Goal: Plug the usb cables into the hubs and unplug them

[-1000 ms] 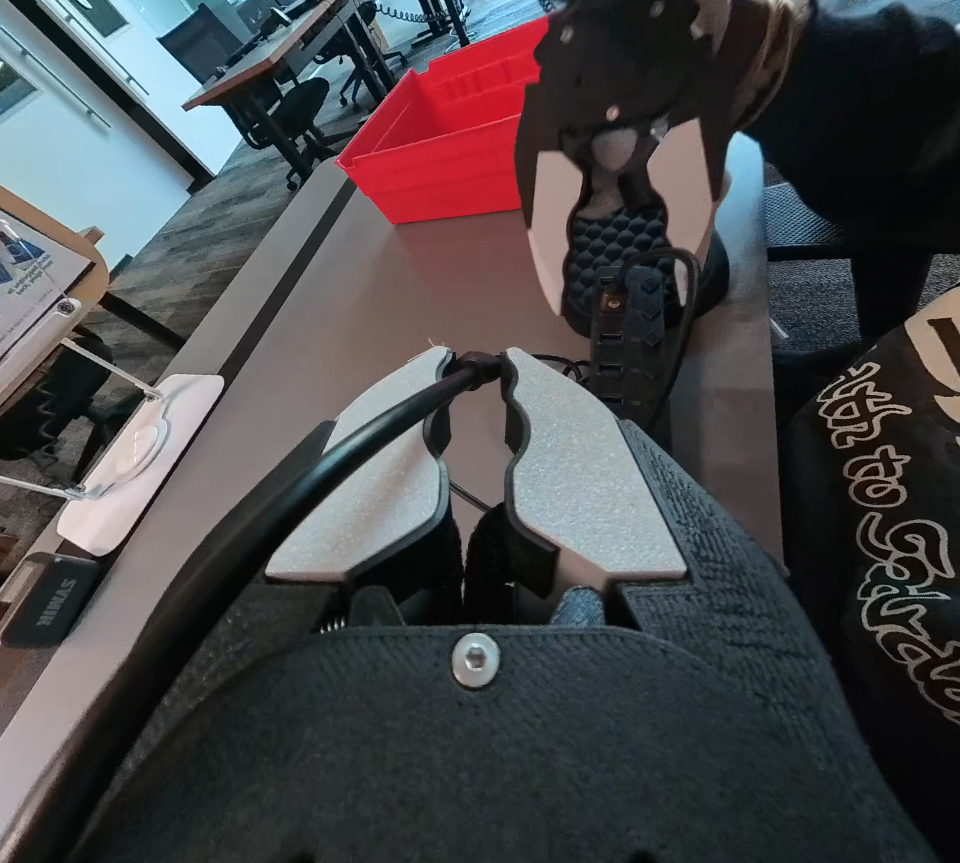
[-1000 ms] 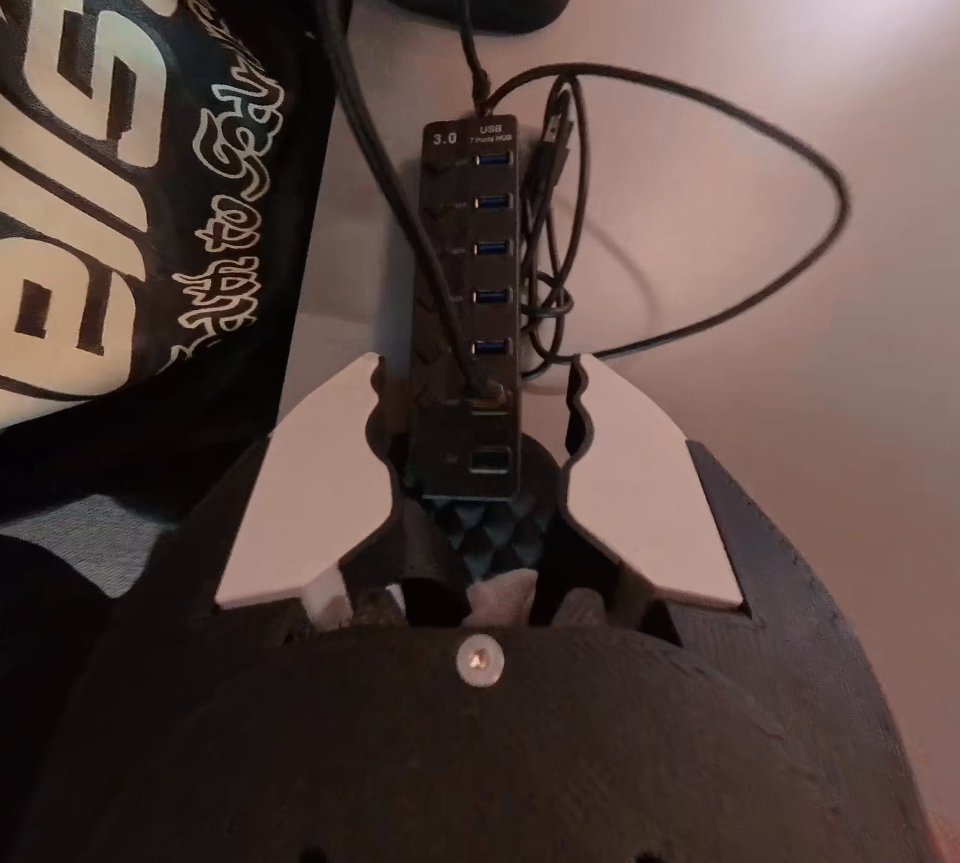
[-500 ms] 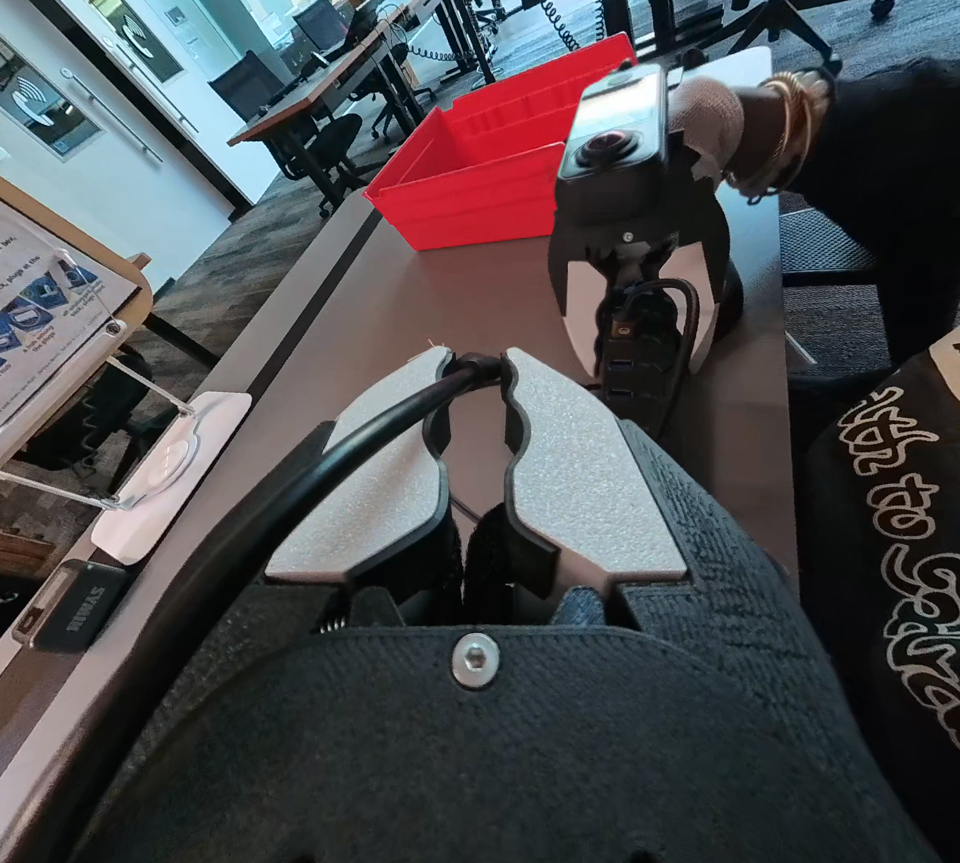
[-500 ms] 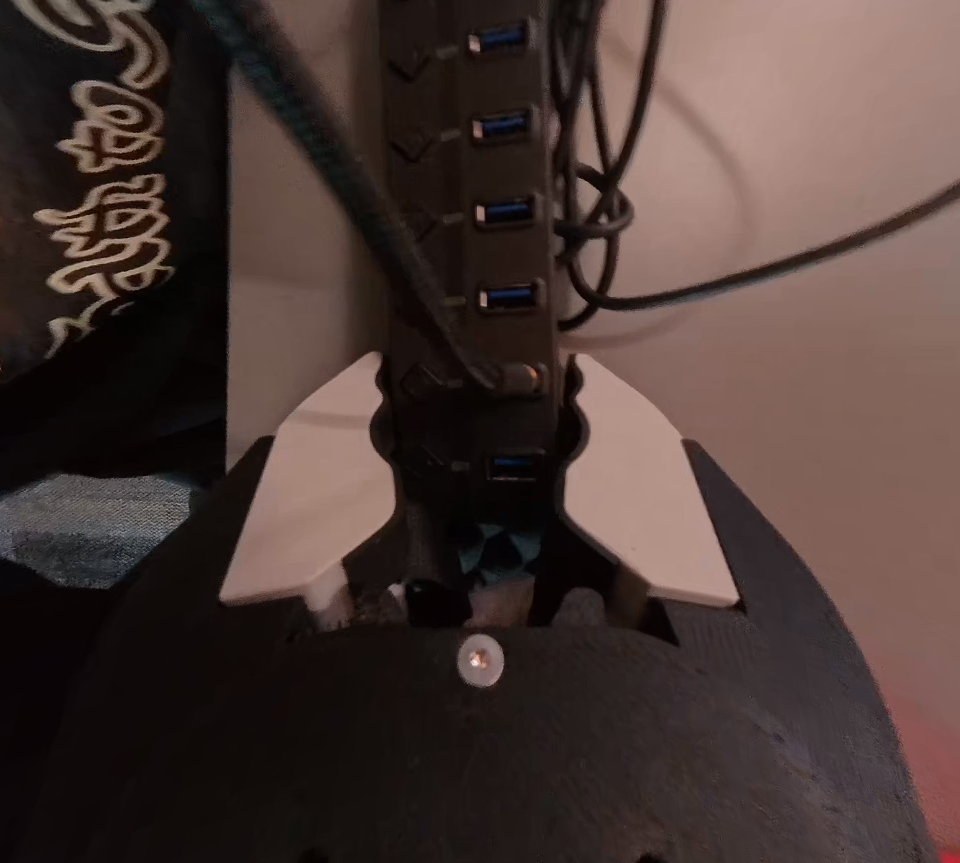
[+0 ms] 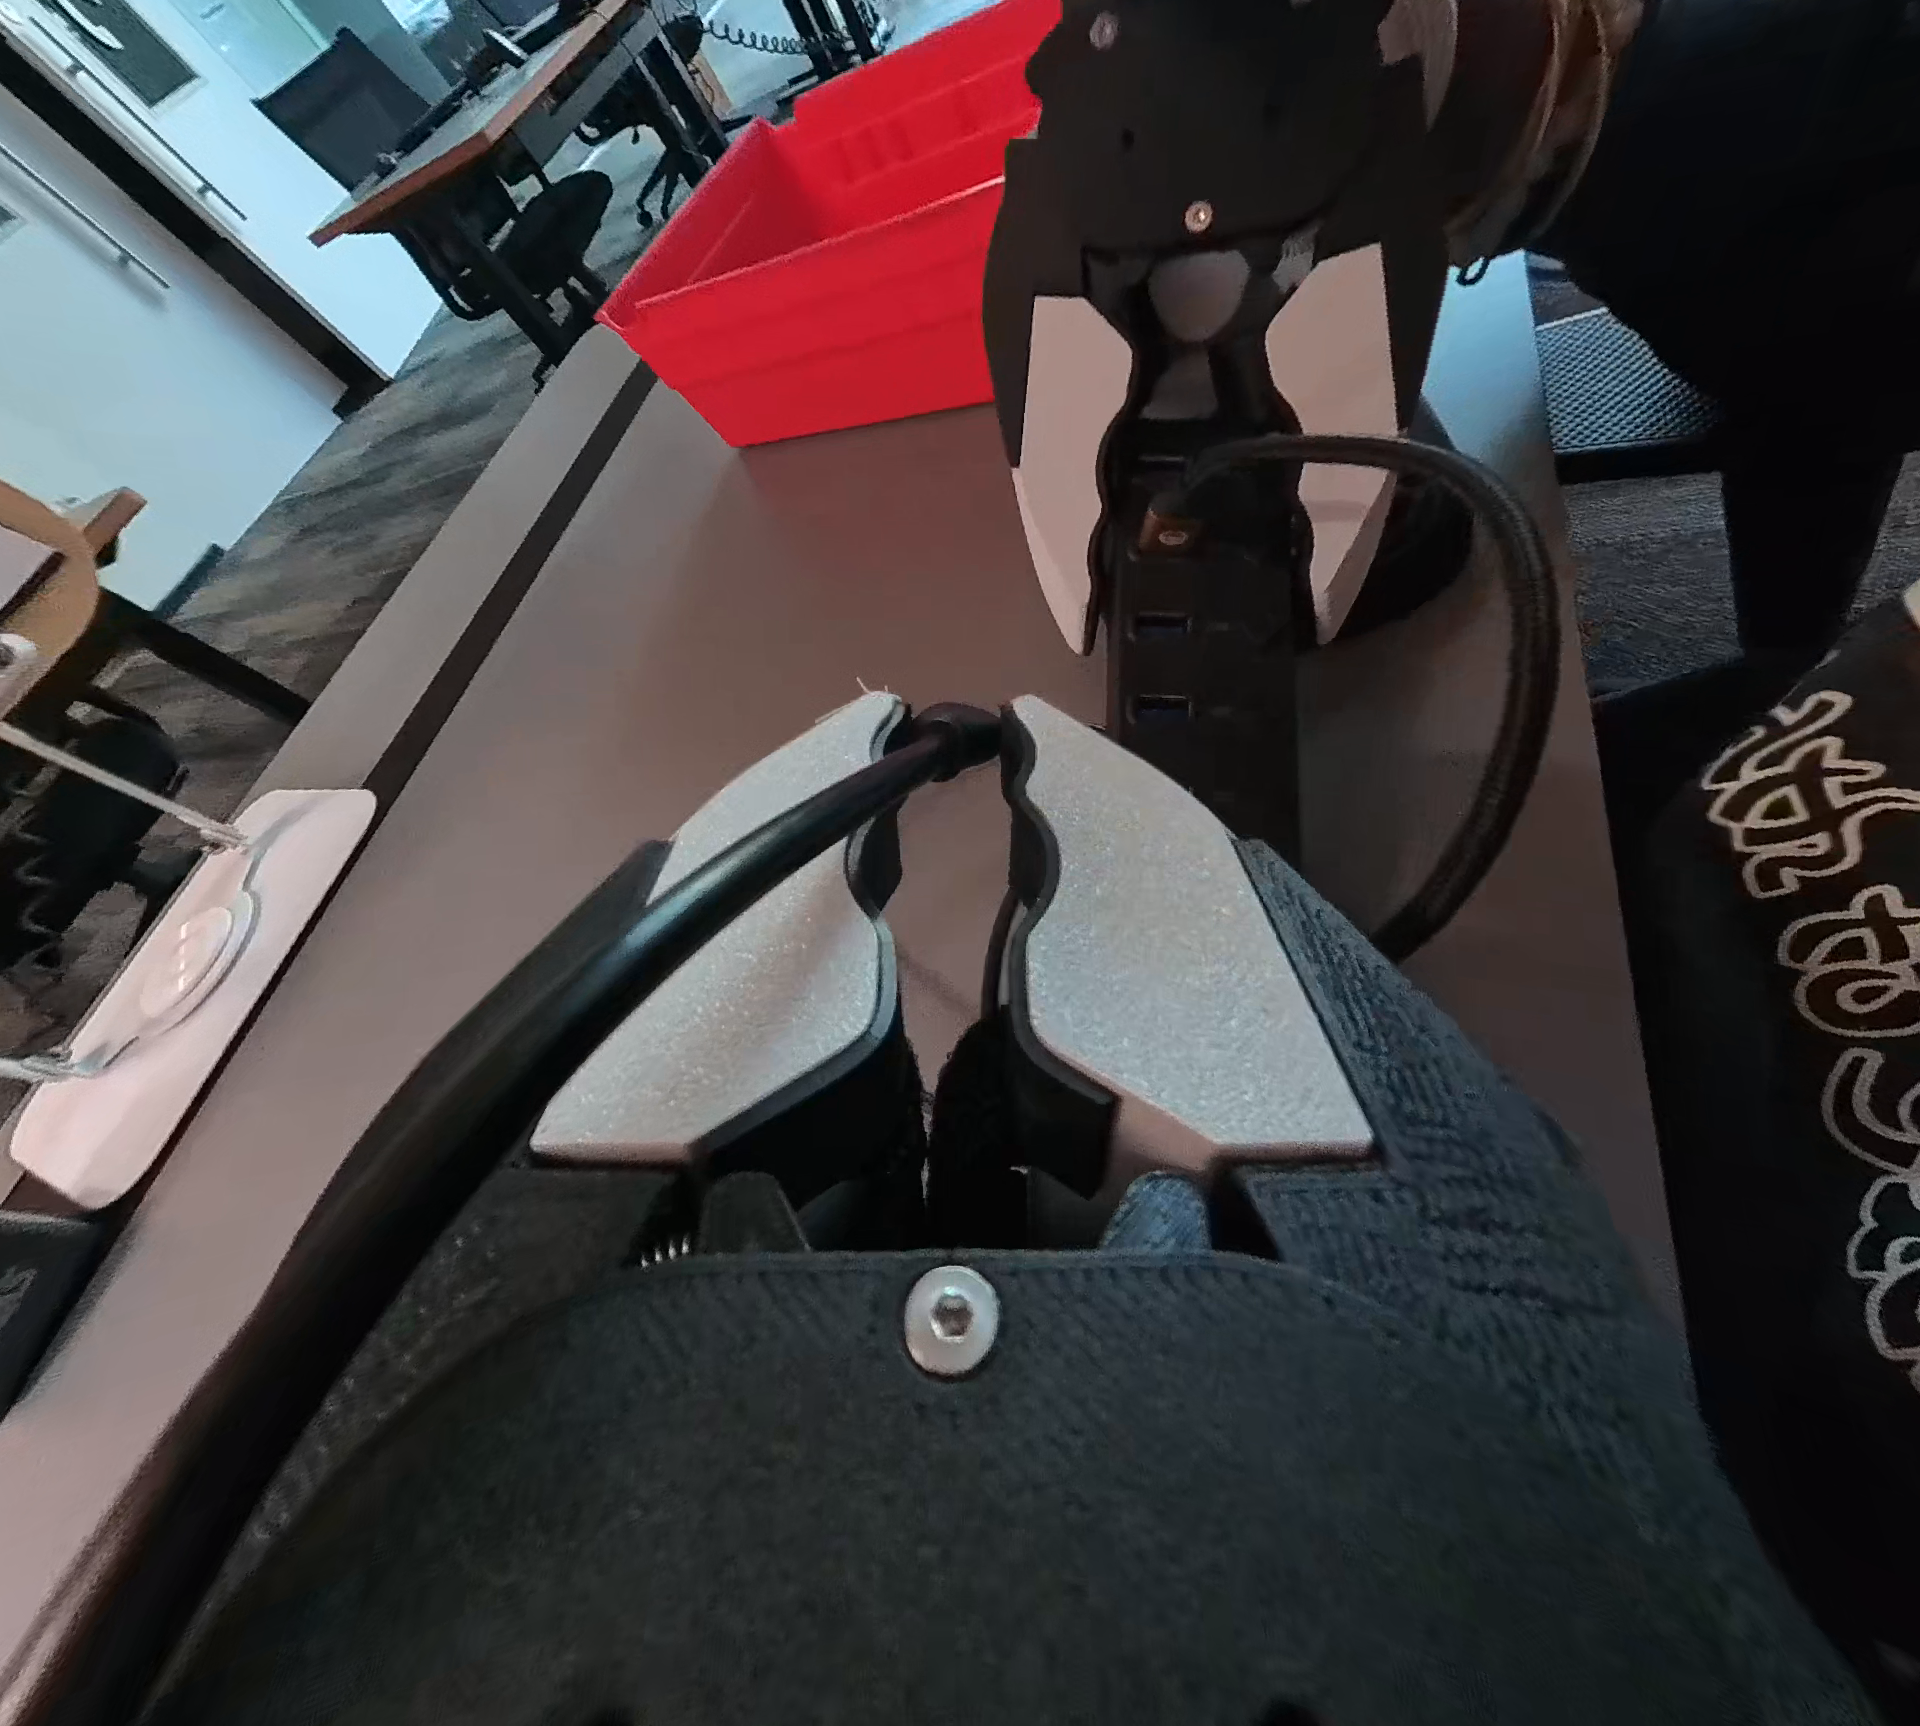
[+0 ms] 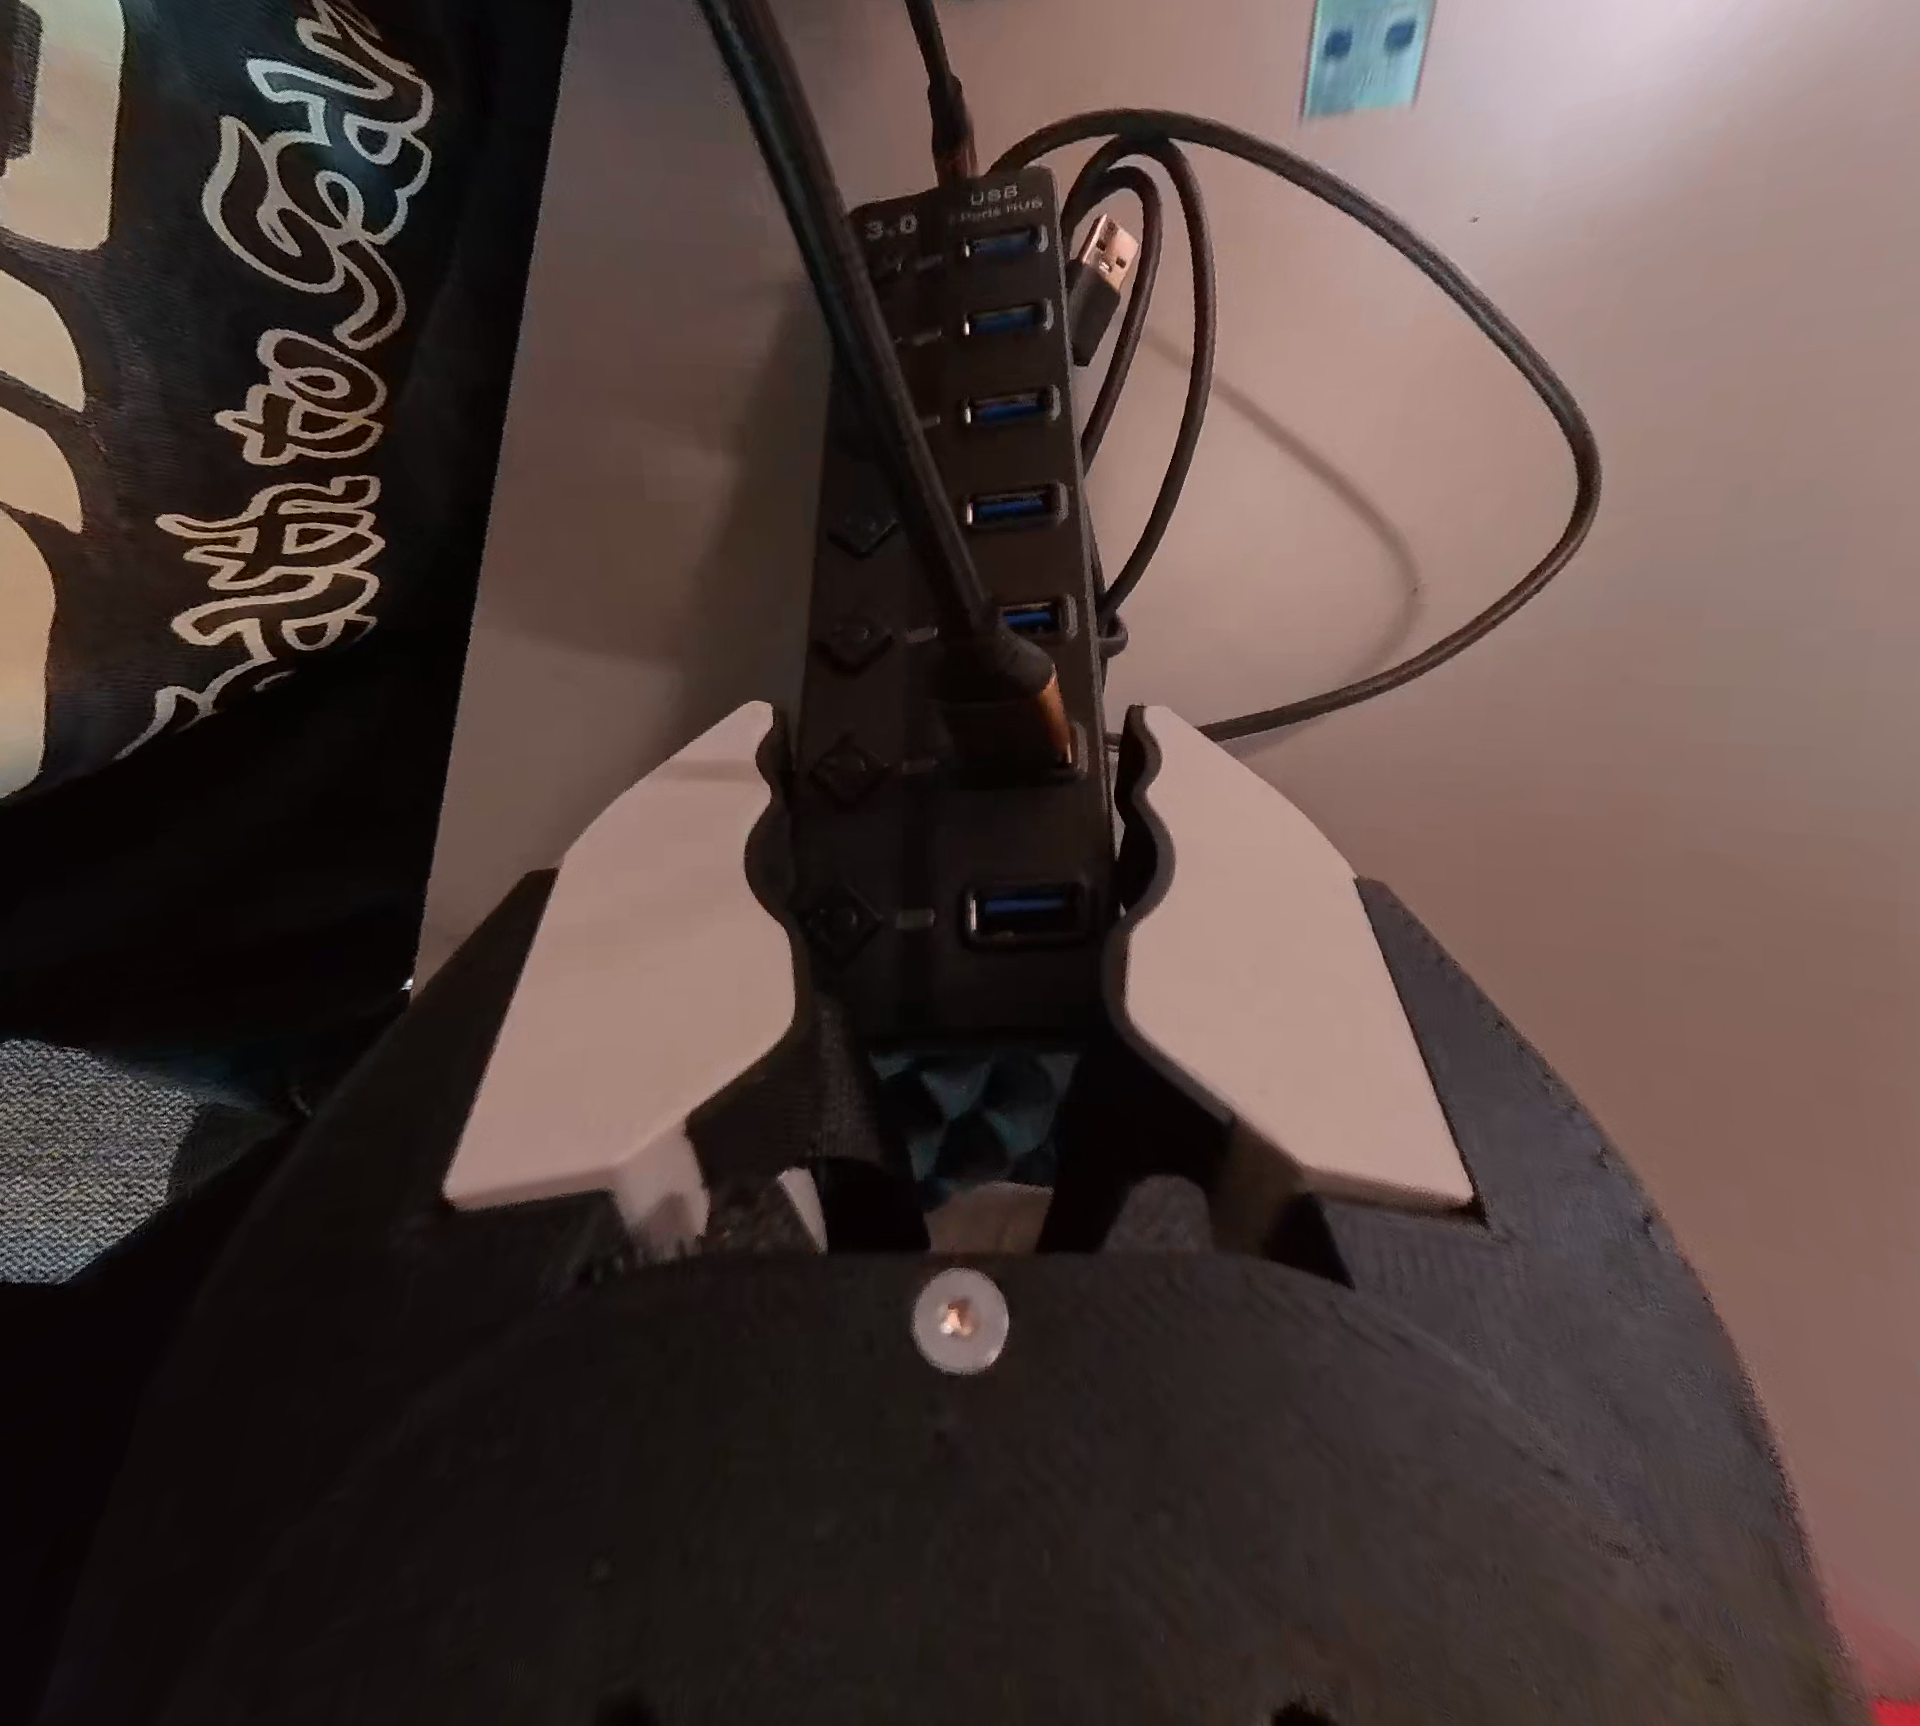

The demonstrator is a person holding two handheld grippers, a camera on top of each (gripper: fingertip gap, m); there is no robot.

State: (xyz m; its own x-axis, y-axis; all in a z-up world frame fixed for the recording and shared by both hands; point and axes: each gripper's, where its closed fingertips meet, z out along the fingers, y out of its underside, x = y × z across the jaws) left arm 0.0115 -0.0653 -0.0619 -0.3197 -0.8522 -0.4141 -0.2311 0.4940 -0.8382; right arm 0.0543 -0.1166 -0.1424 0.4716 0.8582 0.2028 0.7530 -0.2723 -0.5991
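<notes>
Down on the grey-brown surface point(image 5: 790, 554) lies the long black USB hub with a row of blue ports point(image 6: 966, 554), which serves as the landmark. The right gripper point(image 6: 951, 746) straddles the near end of the hub in its own view, its two white fingers point(image 6: 644, 949) pressed against the hub's long sides, so it is clamped on the hub. From the left wrist view that same right gripper point(image 5: 1195, 627) comes down over the far part of the hub point(image 5: 1195, 720), held by a hand with gold bangles.

A braided black cable with a copper-coloured plug point(image 6: 1023, 700) sits in the hub's second port from the near end; its cord runs diagonally across the hub toward the far end and loops around the hub's right side in the left wrist view point(image 5: 1496, 710). A thinner black cable point(image 6: 1507, 450) lies coiled on the surface just beside the hub, with a loose silver plug point(image 6: 1107, 263) resting against the hub's far end.

The left gripper point(image 5: 956, 720) is short of the hub's near end, its grey fingertips point(image 5: 1049, 762) pinching a smooth black cable point(image 5: 665, 907) that trails back over the left finger. In the right wrist view a blurred blue-tipped USB plug point(image 6: 1371, 14) hangs beyond the hub's far end. A red plastic bin point(image 5: 831, 294) stands well beyond the hub.
</notes>
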